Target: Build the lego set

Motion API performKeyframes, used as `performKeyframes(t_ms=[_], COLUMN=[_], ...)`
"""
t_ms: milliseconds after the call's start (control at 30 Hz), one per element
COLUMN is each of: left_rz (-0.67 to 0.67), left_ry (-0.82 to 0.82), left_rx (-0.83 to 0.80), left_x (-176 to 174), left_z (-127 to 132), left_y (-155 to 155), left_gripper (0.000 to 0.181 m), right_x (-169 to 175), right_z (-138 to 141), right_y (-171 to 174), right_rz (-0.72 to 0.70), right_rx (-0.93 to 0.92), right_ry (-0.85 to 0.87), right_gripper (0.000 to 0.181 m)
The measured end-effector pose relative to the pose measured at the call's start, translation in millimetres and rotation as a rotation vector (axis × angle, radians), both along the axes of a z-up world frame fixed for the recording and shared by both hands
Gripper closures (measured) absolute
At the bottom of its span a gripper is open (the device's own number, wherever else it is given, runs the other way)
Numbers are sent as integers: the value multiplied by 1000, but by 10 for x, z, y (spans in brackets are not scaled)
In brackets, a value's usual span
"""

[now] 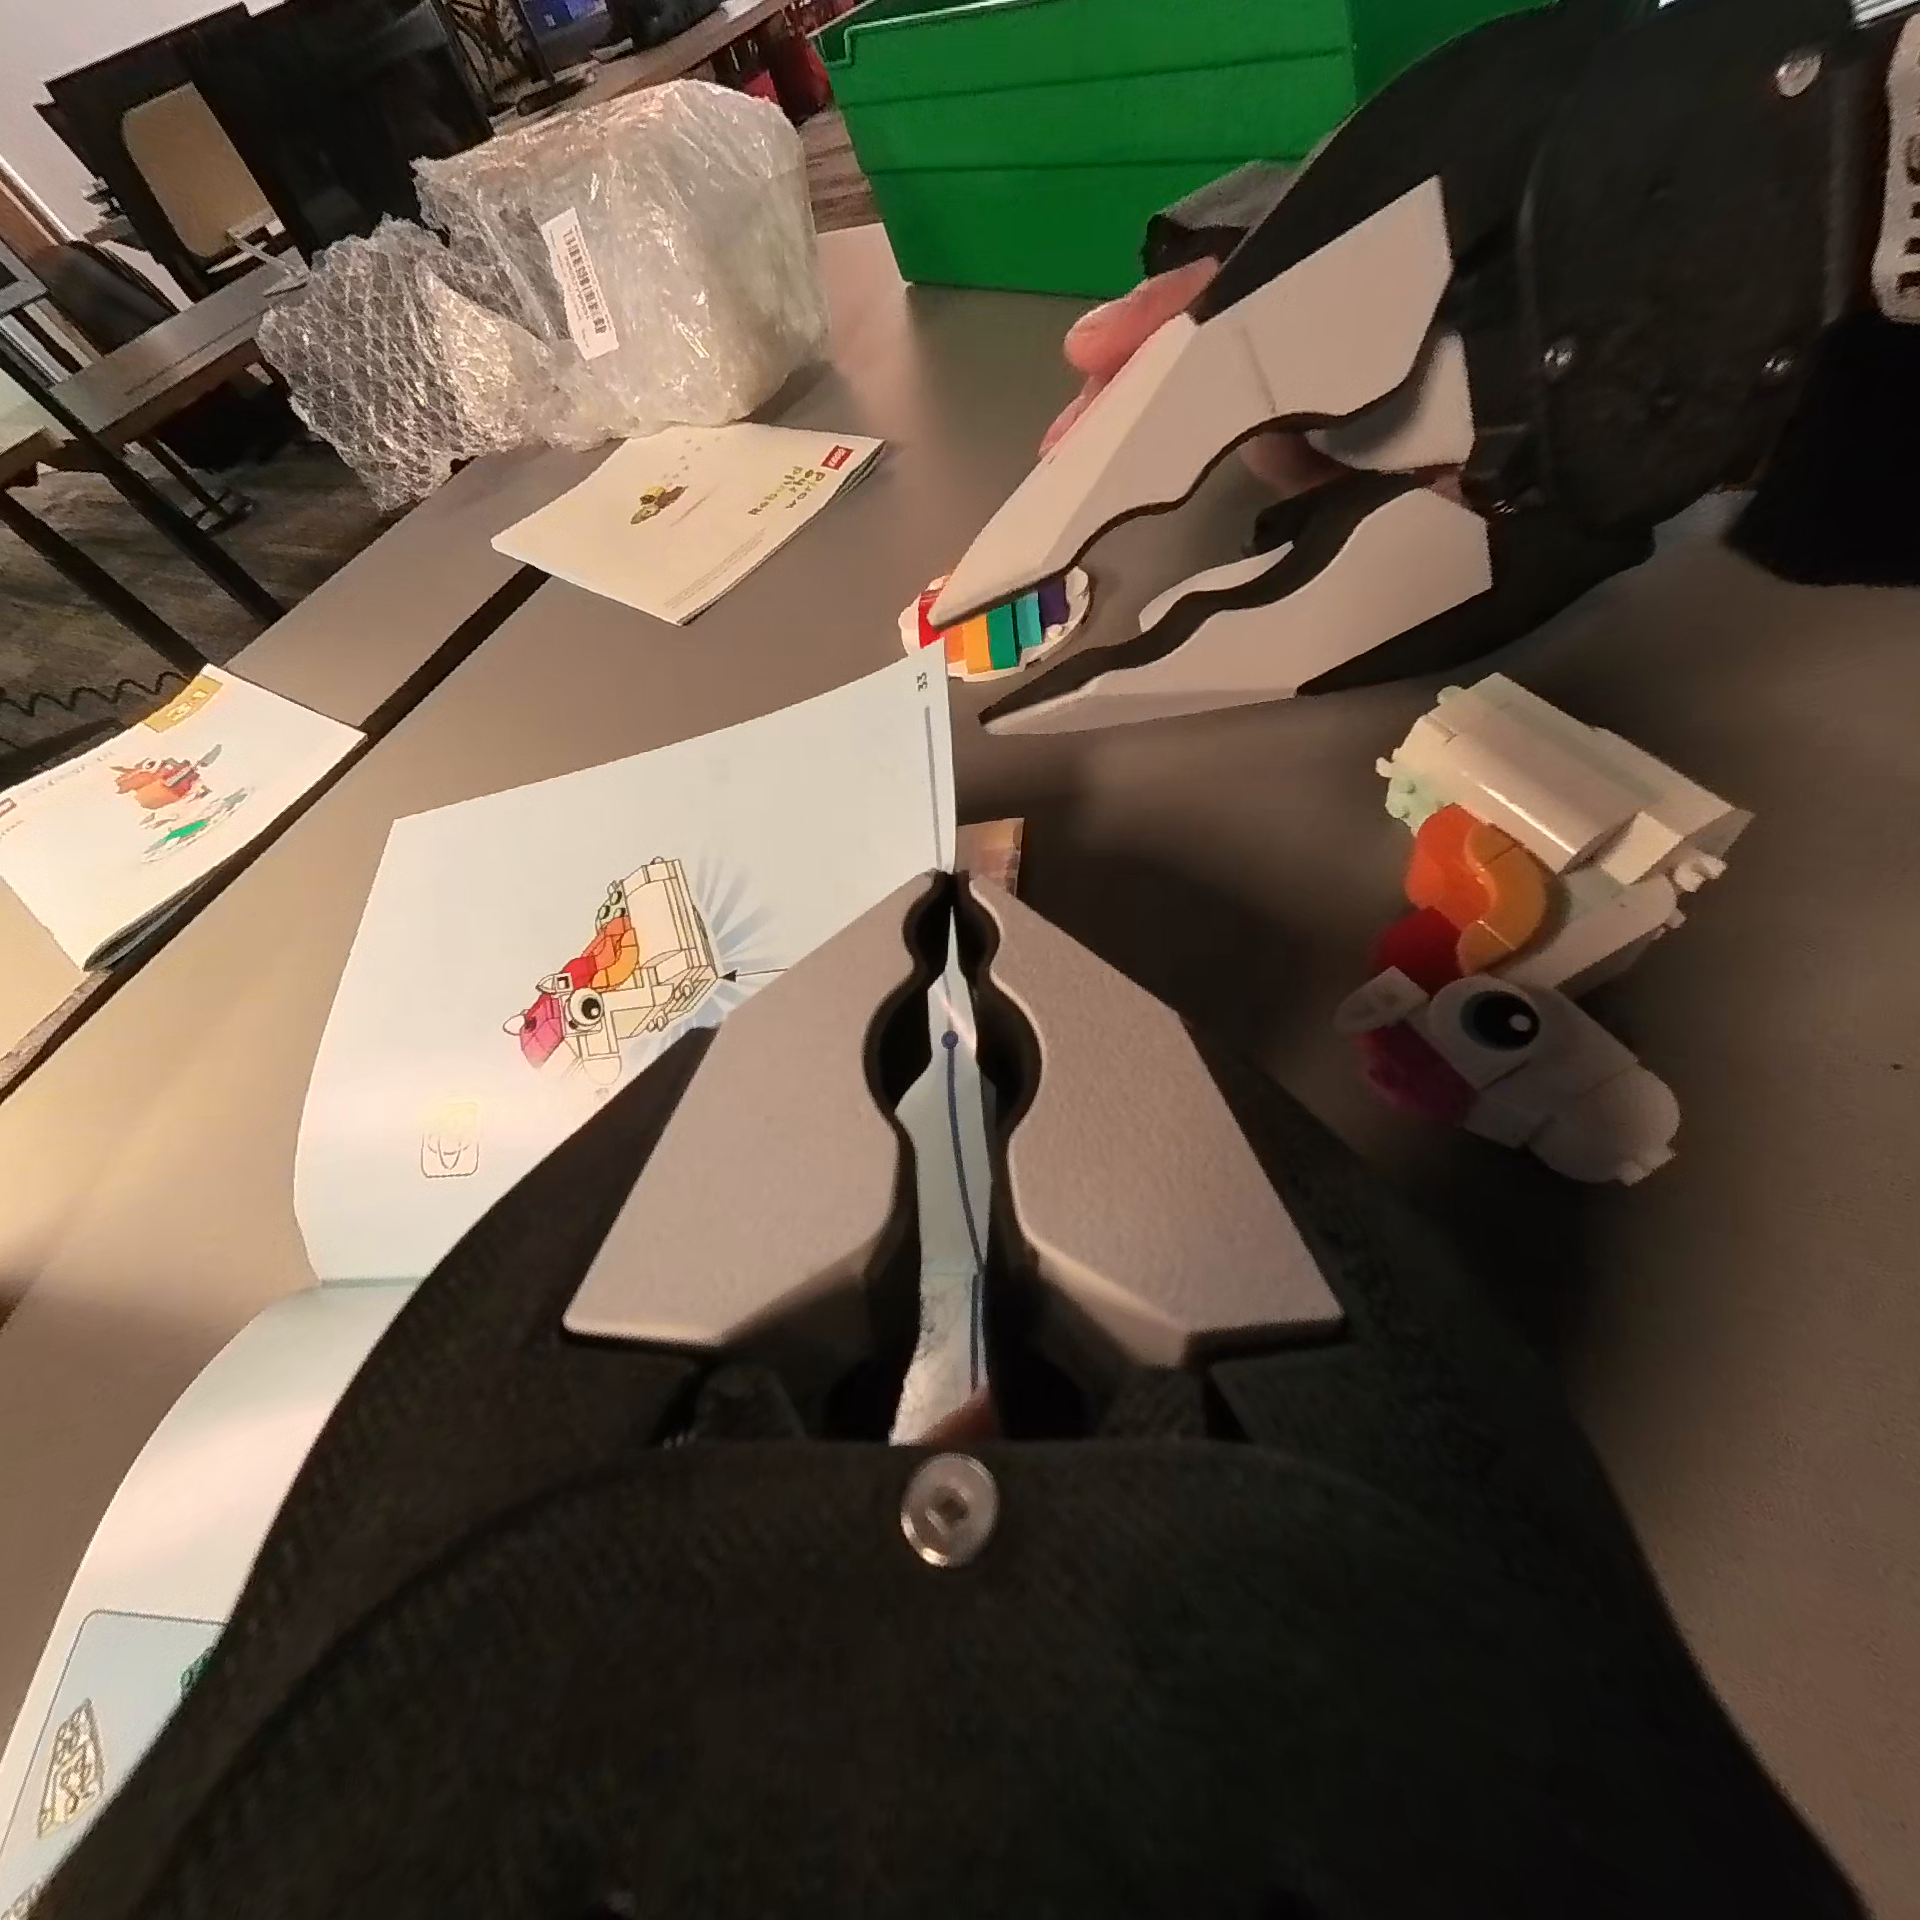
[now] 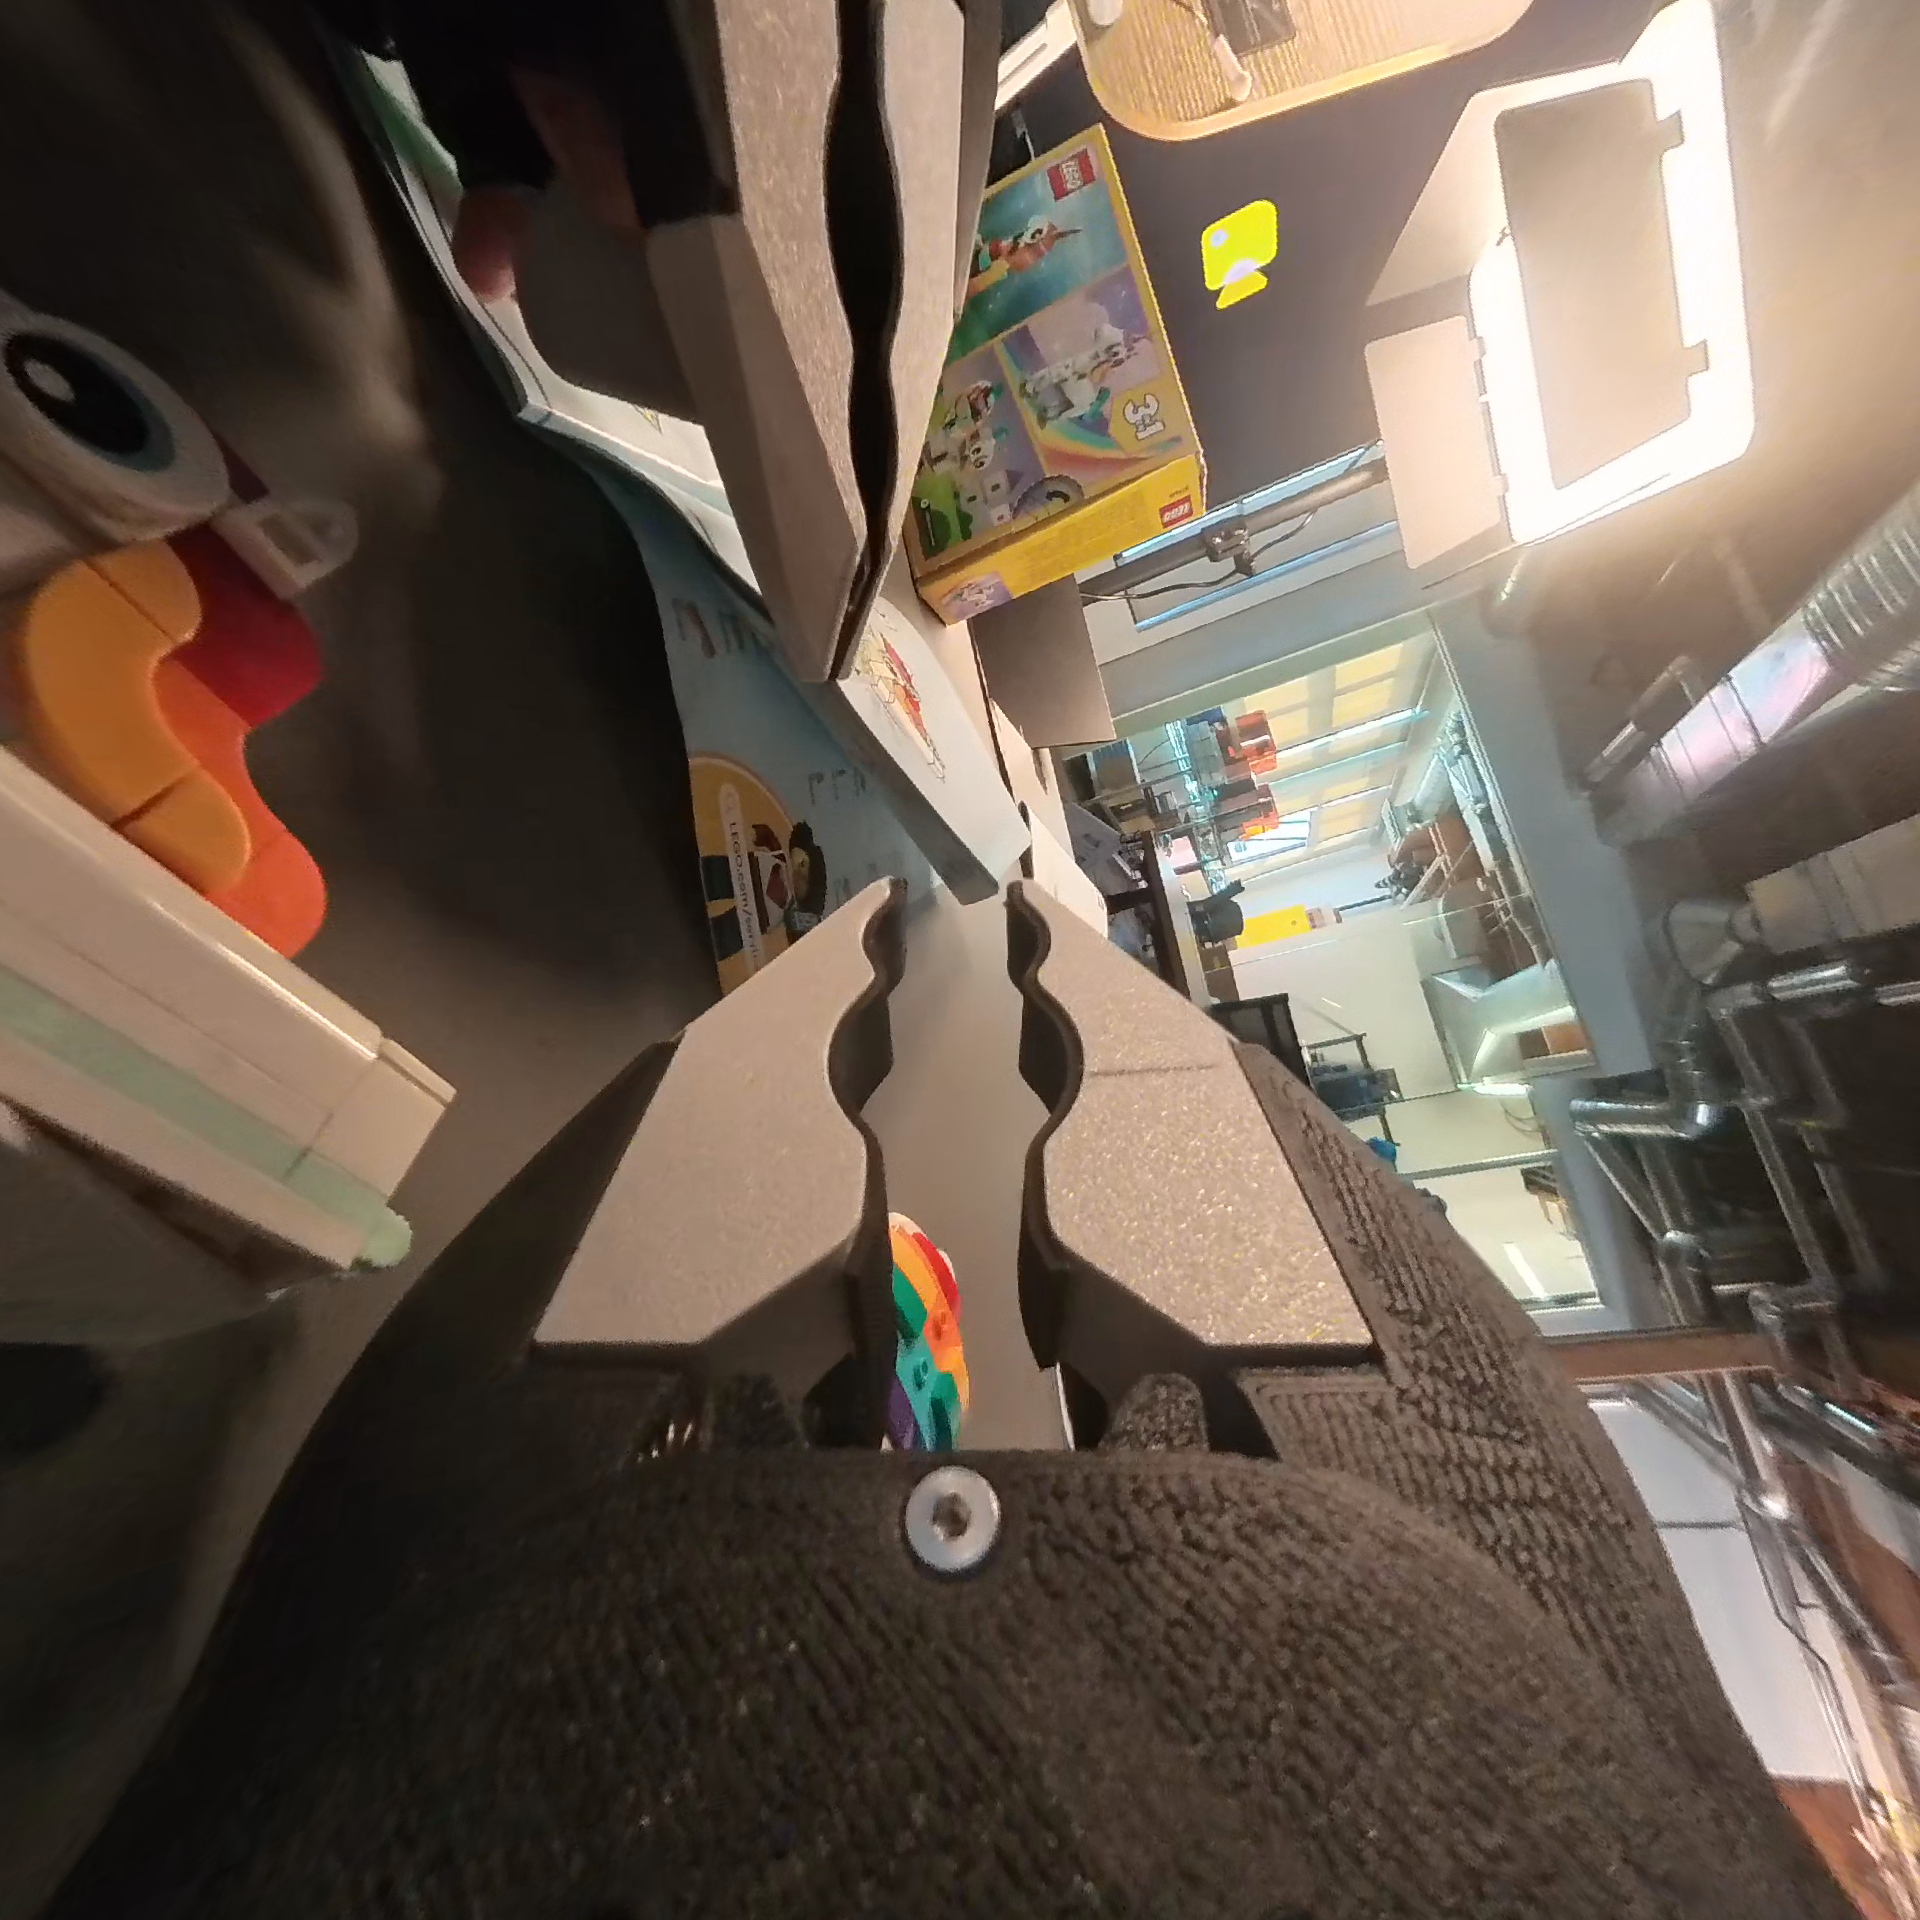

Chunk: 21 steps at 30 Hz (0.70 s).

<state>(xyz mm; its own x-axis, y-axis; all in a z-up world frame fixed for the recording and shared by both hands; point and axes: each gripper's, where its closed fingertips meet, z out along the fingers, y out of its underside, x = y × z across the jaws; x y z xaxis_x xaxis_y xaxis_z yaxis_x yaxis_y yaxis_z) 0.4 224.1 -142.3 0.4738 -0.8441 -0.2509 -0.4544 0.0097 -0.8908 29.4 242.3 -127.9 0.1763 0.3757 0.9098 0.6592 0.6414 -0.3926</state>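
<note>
My left gripper [image 1: 951,883] is shut on the right edge of an open instruction booklet page [image 1: 582,987], which lifts off the grey table [image 1: 675,686]. My right gripper [image 1: 966,665] is open, tips pointing left just above the table. A small rainbow-coloured lego piece [image 1: 1003,629] on a white base lies right behind its upper finger; it also shows low in the gap between the fingers in the right wrist view [image 2: 925,1330]. A white lego animal model [image 1: 1507,956] with an orange and red mane and one eye lies on the table to the right. In the right wrist view my right gripper [image 2: 954,894] is open and empty.
Green bins [image 1: 1091,135] stand at the back. A bubble-wrapped bundle [image 1: 582,281] and two closed booklets [image 1: 696,520] [image 1: 156,810] lie to the left. The yellow lego box [image 2: 1049,384] stands beyond the left gripper [image 2: 852,364]. The table edge runs along the left. Spacing between my two grippers at the tips: around 5 cm.
</note>
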Motion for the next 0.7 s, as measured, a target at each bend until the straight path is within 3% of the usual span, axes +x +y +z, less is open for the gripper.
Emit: performKeyframes(t_ms=[700], left_rz=[-1], left_ry=[7], left_rx=[2], left_x=[3], left_z=[-8], left_y=[-1], left_gripper=[181], right_x=[12], right_z=[-62], right_y=[19], right_rz=[-5], right_rx=[-12], right_ry=[-32], right_gripper=[165])
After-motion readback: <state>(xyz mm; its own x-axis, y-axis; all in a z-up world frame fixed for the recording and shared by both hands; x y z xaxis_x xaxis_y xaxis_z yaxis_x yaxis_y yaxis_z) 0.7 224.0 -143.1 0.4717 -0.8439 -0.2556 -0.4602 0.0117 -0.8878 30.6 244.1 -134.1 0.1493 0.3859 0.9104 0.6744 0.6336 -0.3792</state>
